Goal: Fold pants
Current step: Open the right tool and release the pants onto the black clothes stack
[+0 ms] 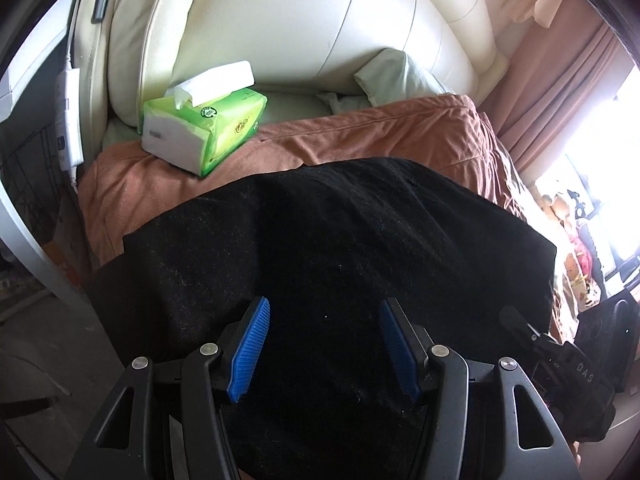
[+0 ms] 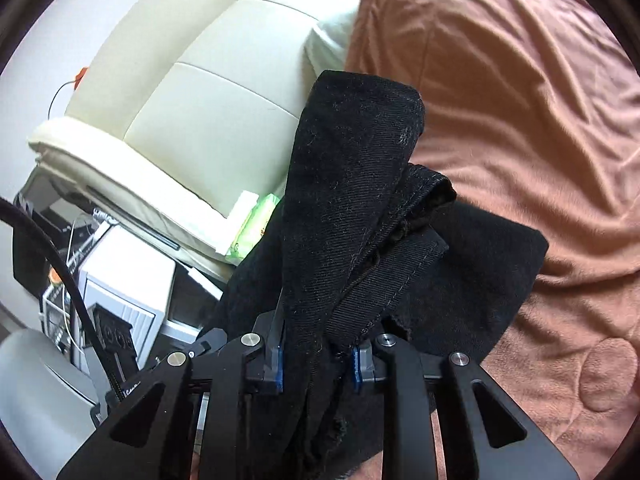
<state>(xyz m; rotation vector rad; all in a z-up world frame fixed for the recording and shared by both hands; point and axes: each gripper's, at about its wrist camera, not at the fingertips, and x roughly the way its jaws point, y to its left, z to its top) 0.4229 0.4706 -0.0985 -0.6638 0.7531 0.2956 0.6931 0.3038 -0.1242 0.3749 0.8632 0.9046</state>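
The black pants (image 1: 320, 232) lie spread across a brown bedspread (image 1: 360, 132). My left gripper (image 1: 324, 304) hovers over them, its blue pads (image 1: 250, 348) well apart with nothing pinched between them. In the right wrist view a bunched fold of the pants (image 2: 352, 184) rises from my right gripper (image 2: 316, 356), which is shut on the fabric; a hemmed edge droops to the right of it. The rest of the pants rests on the bedspread (image 2: 520, 100) below.
A green tissue pack (image 1: 204, 128) sits on the bedspread near the cream padded headboard (image 1: 320, 20), with a pale pillow (image 1: 400, 76) beside it. Pink curtains (image 1: 560, 80) and a bright window are at the right. White furniture and cables (image 2: 120, 288) crowd the bedside.
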